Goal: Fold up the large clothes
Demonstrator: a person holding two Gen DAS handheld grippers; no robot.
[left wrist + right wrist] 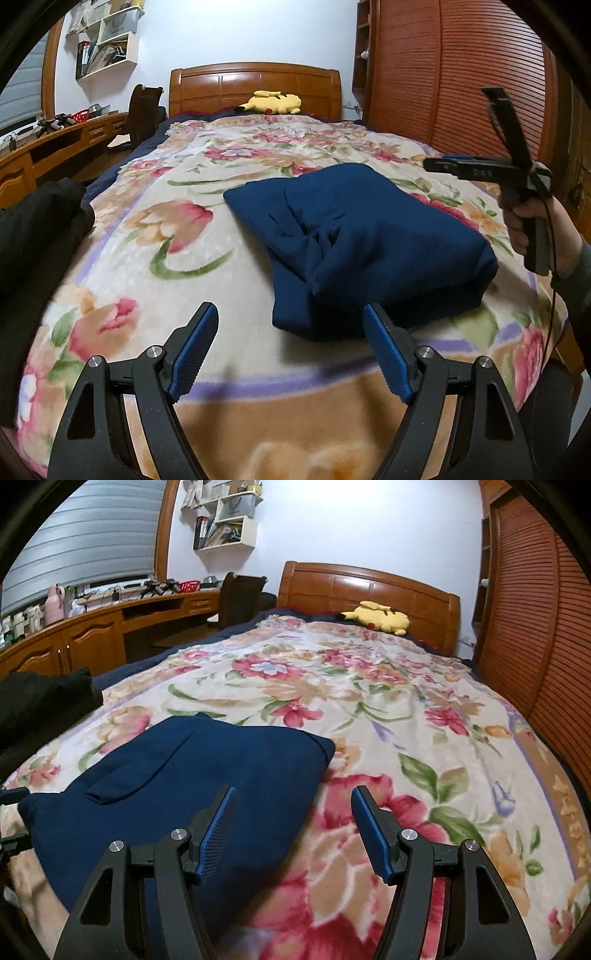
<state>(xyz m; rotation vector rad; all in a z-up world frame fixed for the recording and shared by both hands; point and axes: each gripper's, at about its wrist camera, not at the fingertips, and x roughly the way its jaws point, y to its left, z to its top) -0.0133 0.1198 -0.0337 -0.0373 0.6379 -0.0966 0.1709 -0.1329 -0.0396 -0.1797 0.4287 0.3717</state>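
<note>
A navy blue garment point(365, 243) lies folded into a thick stack on the floral blanket point(155, 236); it also shows in the right wrist view point(184, 775). My left gripper point(291, 354) is open and empty, just short of the garment's near left corner. My right gripper point(293, 830) is open and empty above the garment's right edge. In the left wrist view the right gripper's body point(509, 166) is held in a hand at the right, above the garment.
A black garment point(37, 229) lies at the bed's left edge. A yellow plush toy point(271, 103) rests by the wooden headboard point(255, 85). A wooden desk point(110, 627) with a chair point(240, 598) stands left of the bed, a slatted wardrobe point(461, 74) right.
</note>
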